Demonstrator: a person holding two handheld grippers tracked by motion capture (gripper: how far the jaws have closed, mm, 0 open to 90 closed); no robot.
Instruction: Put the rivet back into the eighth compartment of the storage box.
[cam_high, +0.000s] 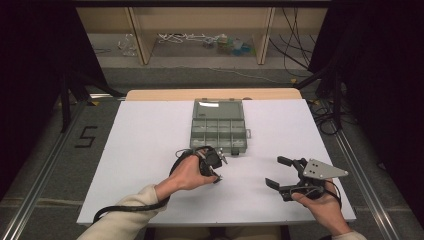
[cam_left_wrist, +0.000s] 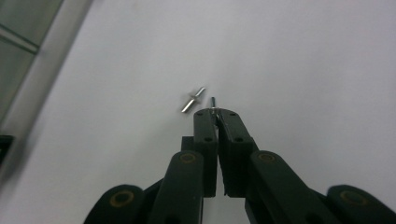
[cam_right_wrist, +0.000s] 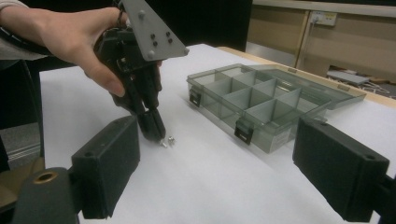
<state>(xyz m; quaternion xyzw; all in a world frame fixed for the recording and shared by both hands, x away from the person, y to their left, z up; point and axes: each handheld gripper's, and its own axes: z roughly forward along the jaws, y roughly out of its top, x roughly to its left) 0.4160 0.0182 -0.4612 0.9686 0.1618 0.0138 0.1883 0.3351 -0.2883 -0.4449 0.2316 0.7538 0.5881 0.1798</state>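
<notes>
My left gripper points down at the white table, shut on a small metal screw whose tip pokes out between the jaw ends. A second small screw lies loose on the table just beside it. In the high view the left gripper sits a little in front of the grey compartment box, which lies open with its lid folded back. My right gripper rests to the right, jaws wide apart and holding nothing. The right gripper view looks past its own jaws at the left gripper and the loose screw.
The box has several divided compartments and two front latches; its corner shows blurred at the upper left of the left gripper view. A black cable trails from the left gripper toward the table's front edge. Shelving and wires stand beyond the table.
</notes>
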